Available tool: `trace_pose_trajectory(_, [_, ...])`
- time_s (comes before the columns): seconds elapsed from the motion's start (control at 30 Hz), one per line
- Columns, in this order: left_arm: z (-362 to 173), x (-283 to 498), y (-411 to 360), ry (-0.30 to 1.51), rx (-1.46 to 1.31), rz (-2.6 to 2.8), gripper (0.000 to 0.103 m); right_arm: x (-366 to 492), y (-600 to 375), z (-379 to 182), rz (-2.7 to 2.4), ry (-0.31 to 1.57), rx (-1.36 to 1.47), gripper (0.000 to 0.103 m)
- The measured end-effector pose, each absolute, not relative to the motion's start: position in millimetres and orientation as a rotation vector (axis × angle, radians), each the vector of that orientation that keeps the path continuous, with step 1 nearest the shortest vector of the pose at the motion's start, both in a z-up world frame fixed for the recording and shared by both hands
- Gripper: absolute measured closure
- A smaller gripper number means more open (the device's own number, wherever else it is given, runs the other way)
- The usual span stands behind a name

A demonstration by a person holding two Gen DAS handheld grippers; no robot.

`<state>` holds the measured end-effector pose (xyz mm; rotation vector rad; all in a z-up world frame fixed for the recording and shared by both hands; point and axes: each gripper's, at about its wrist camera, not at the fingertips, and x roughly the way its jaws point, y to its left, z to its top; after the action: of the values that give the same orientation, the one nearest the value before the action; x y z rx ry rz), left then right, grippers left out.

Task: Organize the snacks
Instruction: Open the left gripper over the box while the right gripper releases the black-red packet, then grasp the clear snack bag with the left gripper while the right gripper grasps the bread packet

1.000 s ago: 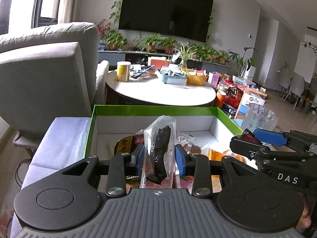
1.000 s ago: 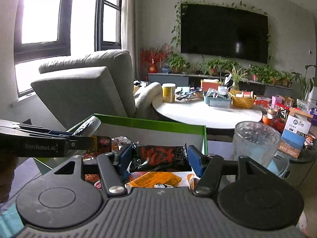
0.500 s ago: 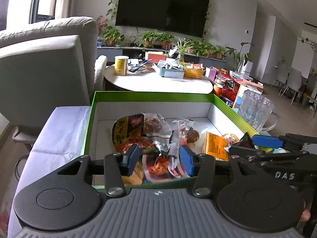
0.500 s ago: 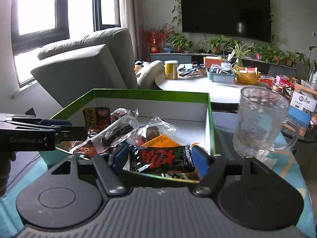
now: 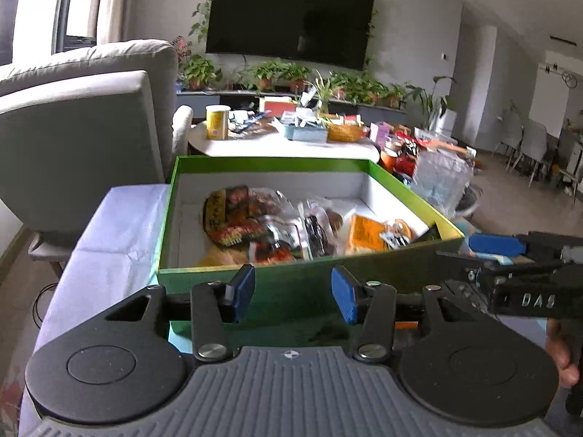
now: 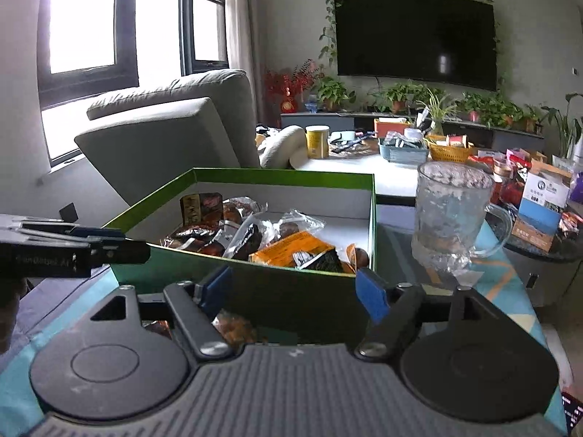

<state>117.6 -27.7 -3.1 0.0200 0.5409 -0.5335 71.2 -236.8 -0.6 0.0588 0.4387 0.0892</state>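
Now, on my left side, I see my left gripper (image 5: 293,293) with its blue pads spread wide and nothing between them, held just in front of the near wall of the green box (image 5: 302,282). Inside the box lies a heap of snack packets (image 5: 291,229): dark red ones to the left, an orange packet (image 6: 291,251) to the right. My right gripper (image 6: 293,291) is likewise wide apart and empty, facing the box's near wall. Further right, a glass mug (image 6: 450,215) stands just beside the box on the teal cloth (image 6: 510,284).
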Motion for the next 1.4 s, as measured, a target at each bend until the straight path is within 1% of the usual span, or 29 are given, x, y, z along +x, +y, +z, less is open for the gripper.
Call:
trace_pose_trajectory(0.37, [-32, 121, -42, 0.629, 0.073, -0.619, 0.059, 48, -229, -18, 0.218, 0.499, 0.134, 0.044])
trace_pose_trajectory(0.57, [-44, 132, -46, 0.664, 0.048, -0.605, 0.058, 58, -223, -21, 0.243, 0.533, 0.18, 0.044])
trace_pose_trajectory(0.7, [-44, 131, -43, 0.672, 0.02, -0.602, 0.057, 67, -225, -27, 0.193, 0.567, 0.193, 0.044])
trace_pose_trajectory(0.93, [-44, 116, -31, 0.693, -0.006, -0.593, 0.057, 57, -243, -26, 0.147, 0.556, 0.193, 0.044])
trace_pose_trajectory(1.1, [-41, 101, -29, 0.746, -0.01, -0.607, 0.058, 50, -258, -30, 0.063, 0.563, 0.18, 0.044])
trace_pose_trajectory(1.23, [-38, 87, -31, 0.721, 0.044, -0.608, 0.057, 45, -270, -32, 0.015, 0.576, 0.218, 0.044])
trace_pose_trajectory(1.4, [-37, 95, -30, 0.699, 0.059, -0.558, 0.057, 41, -265, -30, 0.018, 0.567, 0.201, 0.044])
